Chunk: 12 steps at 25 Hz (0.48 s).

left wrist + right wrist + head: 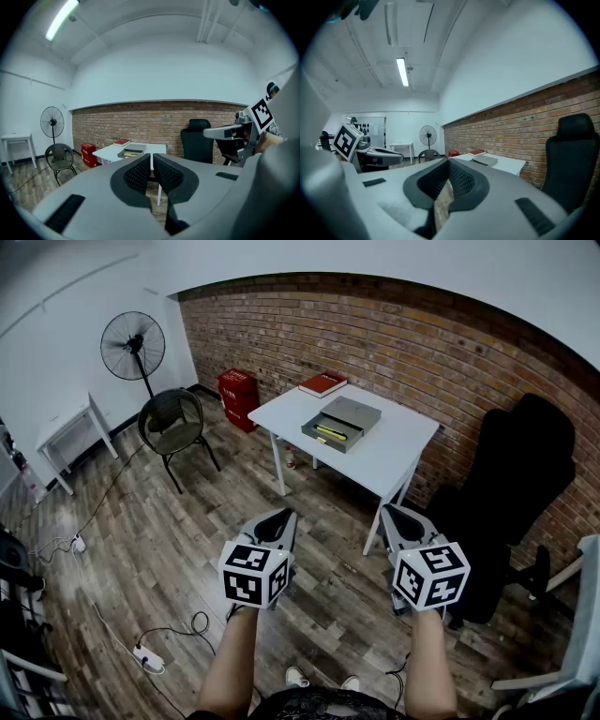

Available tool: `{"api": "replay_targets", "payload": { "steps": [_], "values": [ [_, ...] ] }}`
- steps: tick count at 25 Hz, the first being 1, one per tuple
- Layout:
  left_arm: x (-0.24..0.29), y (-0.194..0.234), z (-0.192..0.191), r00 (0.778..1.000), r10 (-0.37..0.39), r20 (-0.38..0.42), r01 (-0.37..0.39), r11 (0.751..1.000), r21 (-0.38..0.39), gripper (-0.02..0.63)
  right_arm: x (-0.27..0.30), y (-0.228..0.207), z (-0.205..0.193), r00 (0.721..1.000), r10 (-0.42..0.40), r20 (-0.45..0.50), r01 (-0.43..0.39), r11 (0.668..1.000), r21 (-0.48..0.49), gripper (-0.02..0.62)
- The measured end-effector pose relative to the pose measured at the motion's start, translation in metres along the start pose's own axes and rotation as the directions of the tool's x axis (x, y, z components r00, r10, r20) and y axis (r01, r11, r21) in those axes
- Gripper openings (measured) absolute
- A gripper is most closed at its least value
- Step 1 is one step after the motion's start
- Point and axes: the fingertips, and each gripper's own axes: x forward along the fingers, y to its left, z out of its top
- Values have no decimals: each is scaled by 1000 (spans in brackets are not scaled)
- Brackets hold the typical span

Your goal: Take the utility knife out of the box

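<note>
I hold my left tongs and my right tongs side by side above the wooden plank floor. Both point towards the white rectangular bench, which is well apart from them. Both tongs are closed, jaws together, with nothing between them. On the bench lies a flat grey box, partly open. Inside it I see a thin yellow object, probably the utility knife, but it is too small to be sure. A red book lies near the box.
</note>
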Motion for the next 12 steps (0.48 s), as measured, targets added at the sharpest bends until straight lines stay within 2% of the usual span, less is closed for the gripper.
{"api": "replay_targets", "payload": {
  "steps": [6, 12],
  "values": [
    [3, 29, -1, 999, 30, 18, -30, 1000, -8, 38, 20, 13, -3, 1000, -13, -7, 13, 1000, -3, 20],
    [6, 53, -2, 999, 15, 30, -15, 1000, -5, 40, 39, 30, -3, 999, -37, -18, 38, 999, 4, 20]
  ]
}}
